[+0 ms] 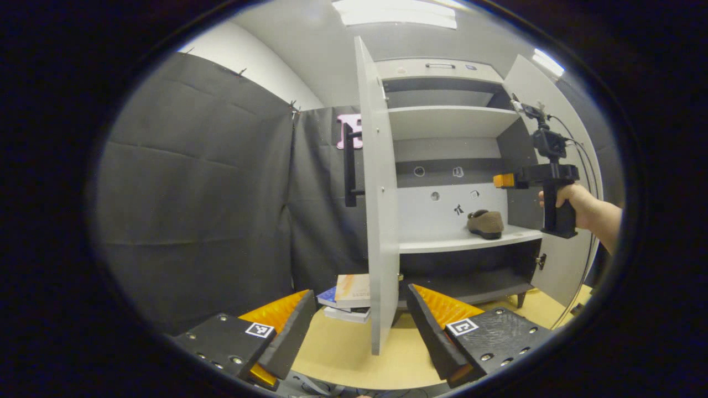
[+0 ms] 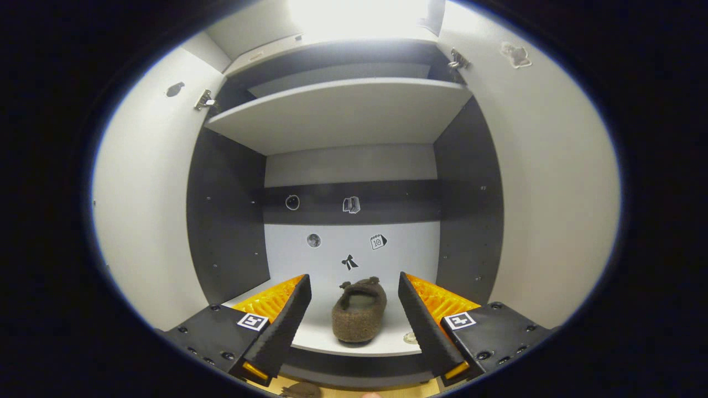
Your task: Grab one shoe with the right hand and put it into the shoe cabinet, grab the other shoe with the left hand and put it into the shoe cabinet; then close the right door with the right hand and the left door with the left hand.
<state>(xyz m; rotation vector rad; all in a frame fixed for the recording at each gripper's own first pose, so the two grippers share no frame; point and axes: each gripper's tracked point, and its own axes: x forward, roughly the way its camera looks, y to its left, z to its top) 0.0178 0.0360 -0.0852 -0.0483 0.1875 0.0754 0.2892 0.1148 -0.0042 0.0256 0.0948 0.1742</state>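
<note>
1. The grey two-door shoe cabinet (image 1: 442, 124) stands on a light wooden tabletop (image 1: 354, 354) with both doors swung wide.
2. A brown fuzzy slipper-style shoe (image 2: 358, 309) lies on the cabinet's lower white shelf (image 1: 470, 242), near the shelf's front edge and towards its right end, as the left gripper view has it. In the right gripper view its opening faces the camera and a small bow sits at its far end.
3. The right gripper (image 2: 354, 323) is released, its jaws spread wide on either side of the shoe without touching it, in front of the shelf's front edge.
4. In the left gripper view that same right gripper (image 1: 504, 181) is held up by a person's hand (image 1: 569, 202) by its black handle, above the shoe and just inside the open right door (image 1: 558, 166).
5. The left gripper (image 1: 359, 326) is also released and holds nothing; its jaws stand apart over the tabletop, with the lower edge of the open left door (image 1: 376, 221) seen edge-on between them.
6. A black bar handle (image 1: 349, 166) is on the outer face of the left door.
7. A small stack of books (image 1: 348, 298) lies on the tabletop at the foot of the cabinet, just left of the left door.
8. Several small stickers (image 2: 349, 232) dot the cabinet's back panel above the lower shelf.
9. At the bottom edge of the right gripper view, a brown shape (image 2: 301, 390) lies on the tabletop; it is too cropped to tell what it is.
</note>
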